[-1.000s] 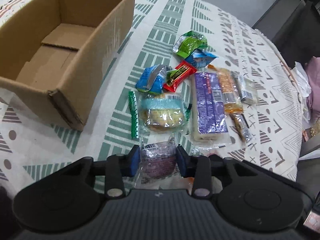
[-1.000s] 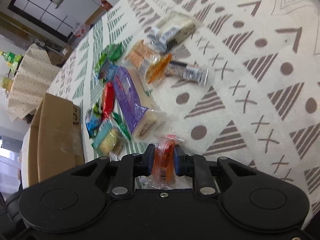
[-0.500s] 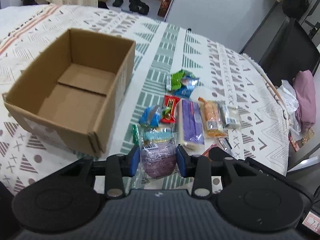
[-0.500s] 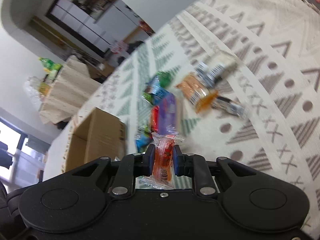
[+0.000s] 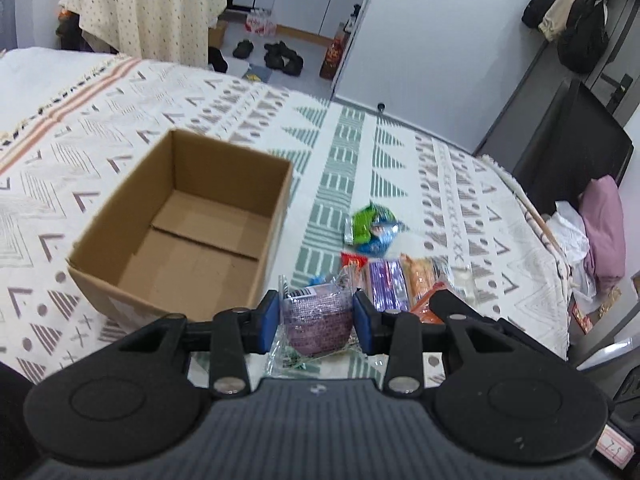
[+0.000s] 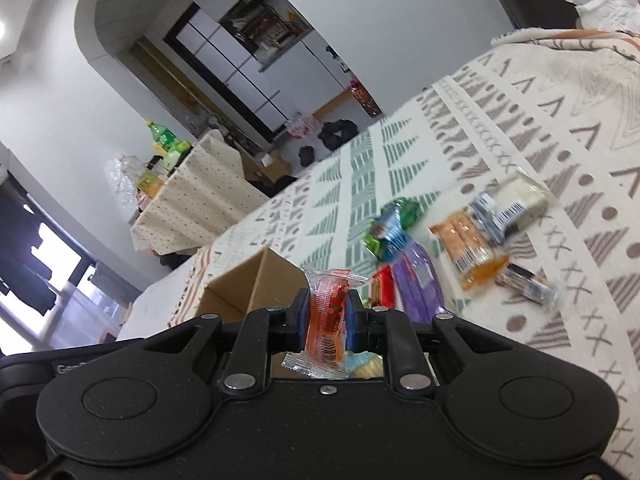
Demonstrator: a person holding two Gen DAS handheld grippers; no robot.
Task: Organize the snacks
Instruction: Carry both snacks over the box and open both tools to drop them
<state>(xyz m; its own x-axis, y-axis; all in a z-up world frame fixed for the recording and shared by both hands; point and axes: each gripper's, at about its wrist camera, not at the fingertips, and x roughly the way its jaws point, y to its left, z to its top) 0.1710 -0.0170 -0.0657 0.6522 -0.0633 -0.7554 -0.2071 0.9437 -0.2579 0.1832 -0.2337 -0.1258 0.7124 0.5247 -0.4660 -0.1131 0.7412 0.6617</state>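
Observation:
My left gripper is shut on a purple snack in a clear wrapper and holds it above the table, just right of the open, empty cardboard box. My right gripper is shut on an orange snack packet, raised above the table with the box ahead to the left. The other snacks lie in a loose pile on the patterned cloth: a green and a blue packet, a red one, a long purple pack, orange wafers and a white pack.
The patterned tablecloth covers the table. A second table with a dotted cloth stands behind, with shoes on the floor. A black chair and pink fabric are at the right edge.
Both grippers have risen from the table with their snacks held. The left view now looks over the box from higher up; the right view has tilted up toward the room.

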